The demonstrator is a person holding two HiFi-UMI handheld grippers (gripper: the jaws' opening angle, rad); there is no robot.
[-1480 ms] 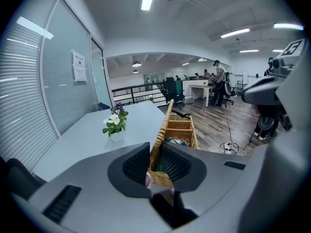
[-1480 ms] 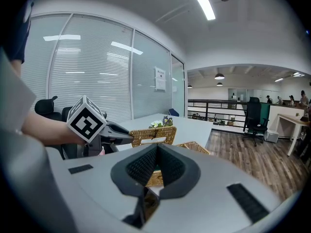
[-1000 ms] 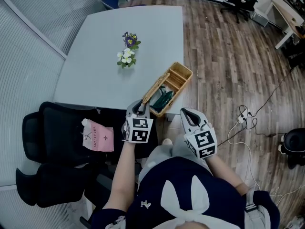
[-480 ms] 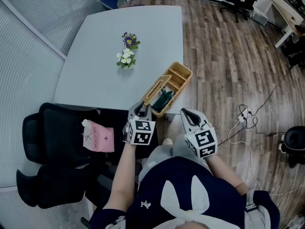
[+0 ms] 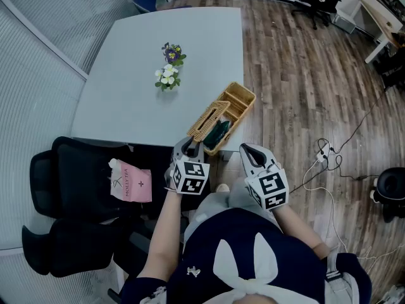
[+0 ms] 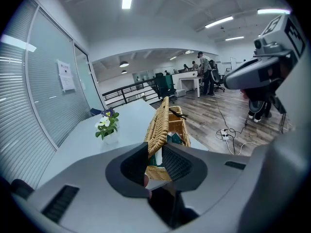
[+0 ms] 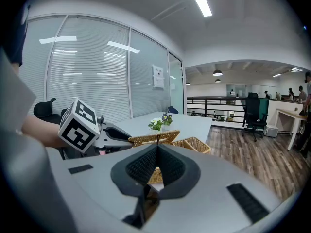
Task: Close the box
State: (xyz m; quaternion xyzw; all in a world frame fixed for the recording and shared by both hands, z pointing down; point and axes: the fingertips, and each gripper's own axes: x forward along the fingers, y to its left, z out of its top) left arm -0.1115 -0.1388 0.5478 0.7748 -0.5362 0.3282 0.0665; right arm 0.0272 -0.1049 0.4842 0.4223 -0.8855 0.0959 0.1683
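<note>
The wicker box sits at the near edge of the gray table, close to the person. A dark green thing lies inside it. The box is not shut yet. Its woven lid is up and leaning over the box, about halfway down. It hangs over the left part, and the right part is open to the air.

The left gripper is right at the near end of the lid. Its jaws are a little way apart and are opening. In the left gripper view the lid shows through the gap, standing almost on its edge, and the pads do not seem to press on it. It looks like the gripper is letting go so the lid can drop.

The right gripper waits near the box, off to the right. Its jaws are closed together with nothing in them.

What is left is the last bit: the lid has to come all the way down and lie flat on the box. It may need a small push.
</note>
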